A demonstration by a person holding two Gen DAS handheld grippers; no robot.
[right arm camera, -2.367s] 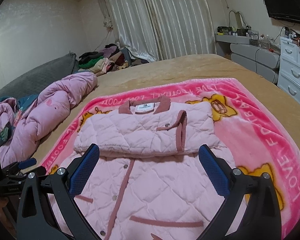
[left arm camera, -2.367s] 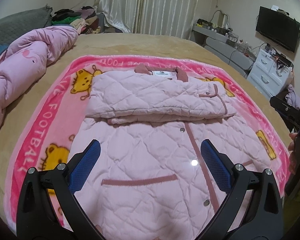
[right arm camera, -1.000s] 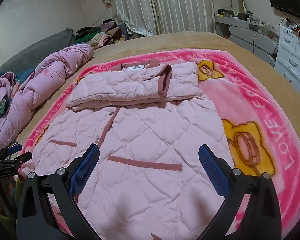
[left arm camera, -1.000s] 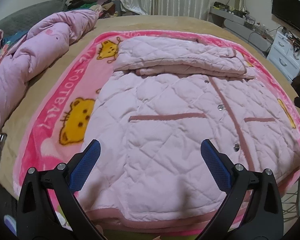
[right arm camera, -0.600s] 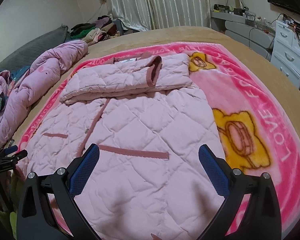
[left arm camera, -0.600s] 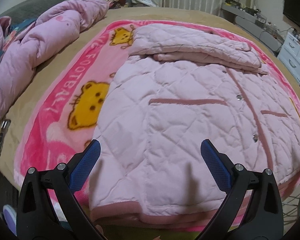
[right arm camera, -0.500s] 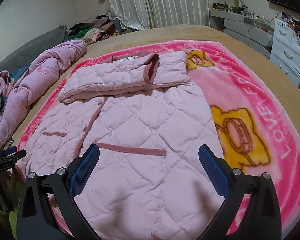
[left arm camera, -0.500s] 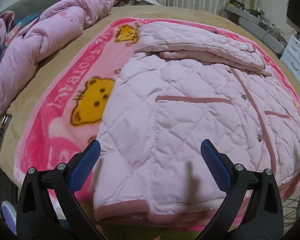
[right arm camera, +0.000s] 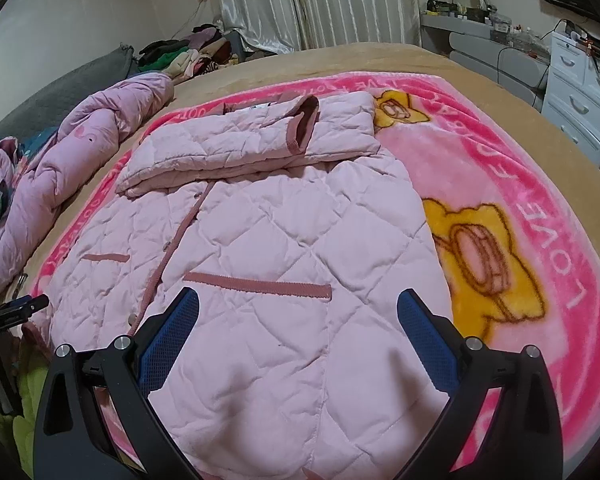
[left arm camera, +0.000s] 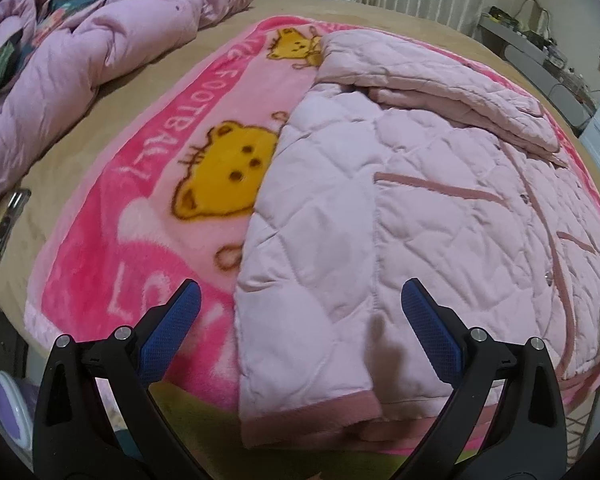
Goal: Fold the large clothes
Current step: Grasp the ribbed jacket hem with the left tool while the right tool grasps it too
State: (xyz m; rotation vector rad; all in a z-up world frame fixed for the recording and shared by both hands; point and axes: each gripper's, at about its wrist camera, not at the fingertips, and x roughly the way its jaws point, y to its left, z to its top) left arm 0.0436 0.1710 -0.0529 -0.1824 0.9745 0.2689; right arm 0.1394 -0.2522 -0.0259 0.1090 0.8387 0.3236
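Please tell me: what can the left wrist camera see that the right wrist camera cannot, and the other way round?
Only the left wrist view shows the jacket's darker pink hem band and a yellow bear face on the blanket. Only the right wrist view shows the clothes pile, the curtains and the folded sleeve's cuff. Both show the pink quilted jacket, the pink blanket, the crumpled pink duvet, and an open gripper: left, right.

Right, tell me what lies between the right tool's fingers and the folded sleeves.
Only the pink jacket's own quilted front, crossed by a pocket trim; right wrist view shows it.
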